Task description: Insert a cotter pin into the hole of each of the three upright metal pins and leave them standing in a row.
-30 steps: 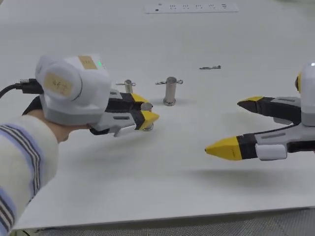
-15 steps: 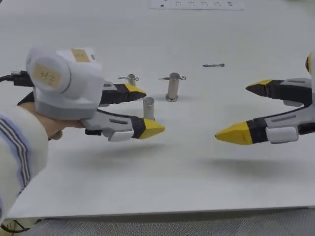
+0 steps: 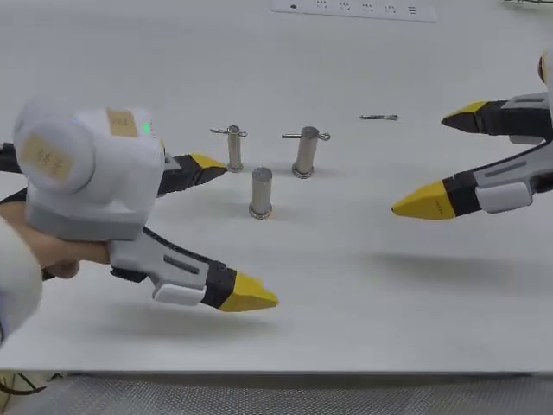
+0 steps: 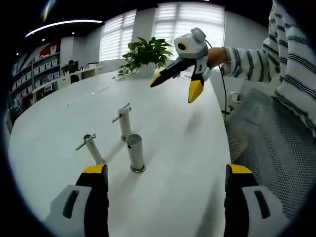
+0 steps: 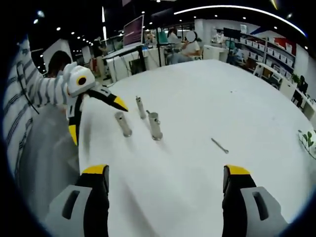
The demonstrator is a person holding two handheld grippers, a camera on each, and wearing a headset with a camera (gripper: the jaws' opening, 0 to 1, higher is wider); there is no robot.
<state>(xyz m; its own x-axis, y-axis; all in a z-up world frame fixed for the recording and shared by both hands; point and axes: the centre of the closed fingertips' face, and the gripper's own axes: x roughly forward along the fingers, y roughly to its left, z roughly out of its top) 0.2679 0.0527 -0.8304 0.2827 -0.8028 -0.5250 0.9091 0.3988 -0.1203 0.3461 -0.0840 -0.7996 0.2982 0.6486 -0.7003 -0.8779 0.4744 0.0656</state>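
Three metal pins stand upright on the white table point(image 3: 346, 285). The back left pin point(image 3: 234, 147) and back right pin point(image 3: 304, 152) each carry a cotter pin through the top. In front of them the third pin point(image 3: 261, 192) stands bare, also seen close up as the bare pin point(image 4: 135, 153). A loose cotter pin point(image 3: 378, 117) lies flat to the right, the same loose cotter pin point(image 5: 219, 145) ahead of my right gripper. My left gripper point(image 3: 238, 232) is open, just left of the bare pin, holding nothing. My right gripper point(image 3: 432, 163) hangs open at the right, empty.
A white power strip point(image 3: 354, 9) lies at the table's far edge. The table's front edge point(image 3: 276, 373) runs close below my left gripper. Desks, a potted plant point(image 4: 143, 52) and seated people fill the room beyond the table.
My left gripper has opened wide off the bare pin and drawn back toward me; the pin stays standing. My right gripper has drifted slightly up and right.
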